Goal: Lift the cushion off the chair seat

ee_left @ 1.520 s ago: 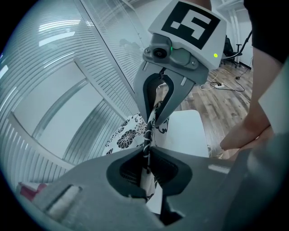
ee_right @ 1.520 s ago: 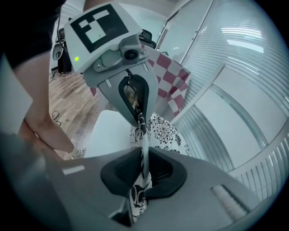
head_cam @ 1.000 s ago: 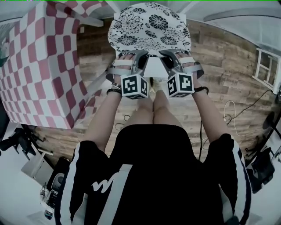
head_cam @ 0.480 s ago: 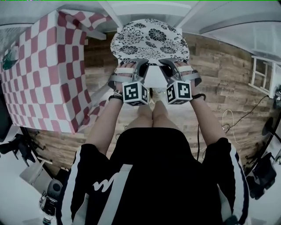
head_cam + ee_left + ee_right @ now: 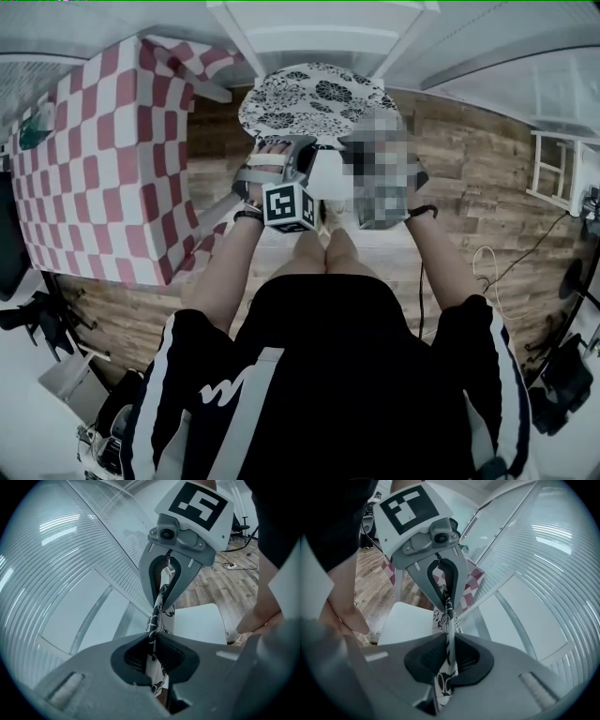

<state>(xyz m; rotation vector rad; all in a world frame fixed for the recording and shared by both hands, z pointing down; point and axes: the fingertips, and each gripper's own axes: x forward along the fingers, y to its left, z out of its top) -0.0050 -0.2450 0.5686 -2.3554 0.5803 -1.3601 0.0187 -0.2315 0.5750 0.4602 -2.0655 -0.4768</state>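
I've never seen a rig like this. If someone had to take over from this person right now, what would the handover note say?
Left tongs: shut on the near edge of the floral cushion.
Right tongs: shut on that same edge, beside the left.
Cushion: held up in front of the person by both tongs. The white chair seat shows bare below it.
Done: the cushion is gripped and, as far as the views show, clear of the seat.
Left: hold both grips and carry it away. Nothing shows where it should be put down.
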